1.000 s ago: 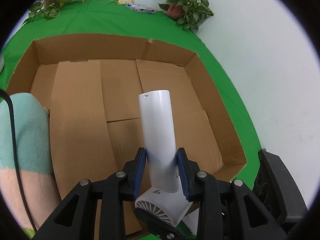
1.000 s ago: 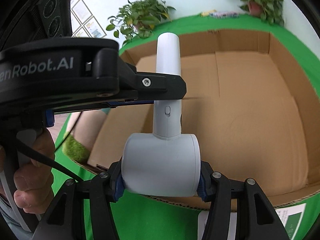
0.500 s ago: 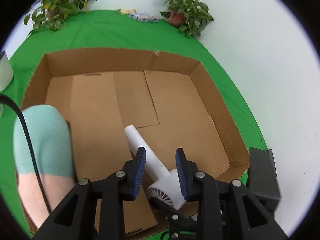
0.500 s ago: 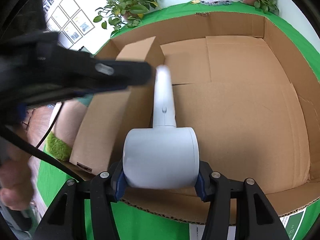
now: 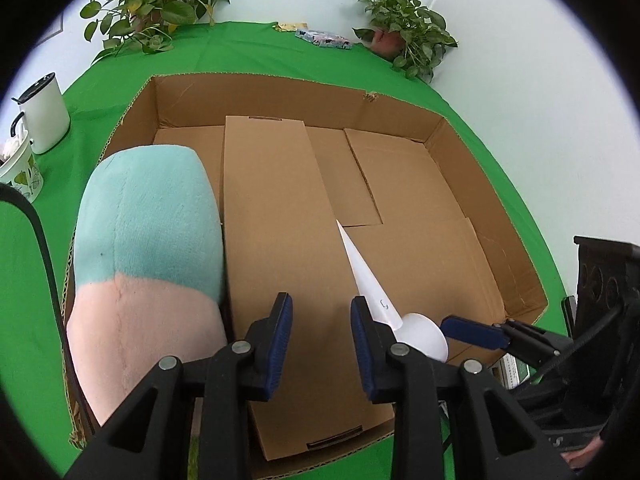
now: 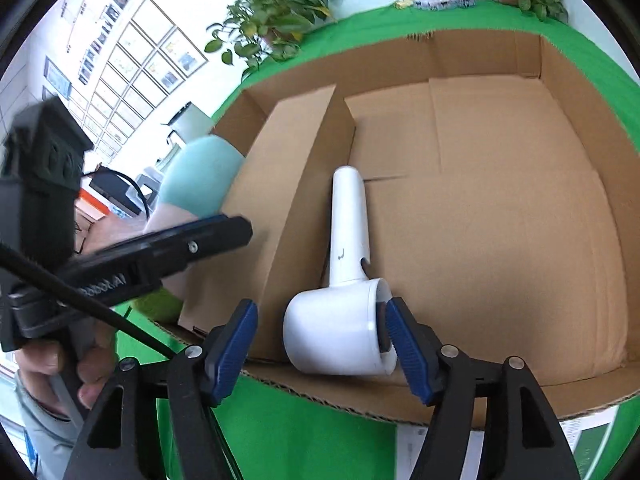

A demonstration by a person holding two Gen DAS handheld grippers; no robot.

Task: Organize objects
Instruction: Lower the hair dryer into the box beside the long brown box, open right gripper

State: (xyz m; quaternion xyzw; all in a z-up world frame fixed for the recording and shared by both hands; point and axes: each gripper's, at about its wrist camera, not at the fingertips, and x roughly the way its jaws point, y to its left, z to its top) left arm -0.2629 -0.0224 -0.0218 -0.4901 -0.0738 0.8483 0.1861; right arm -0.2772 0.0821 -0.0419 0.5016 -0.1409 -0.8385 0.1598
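The large open brown cardboard box holds a white plastic hair dryer near its front edge between the spread right hand-held gripper, a mint-and-pink plush toy at its left side, and the left hand-held gripper gapes empty.

A white hair dryer lies inside the open cardboard box, near its front edge, handle pointing toward the back wall.

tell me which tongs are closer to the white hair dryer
Right. The right tongs are open around the white hair dryer head, its pads flanking it. The left tongs are open and empty, just left of its handle.
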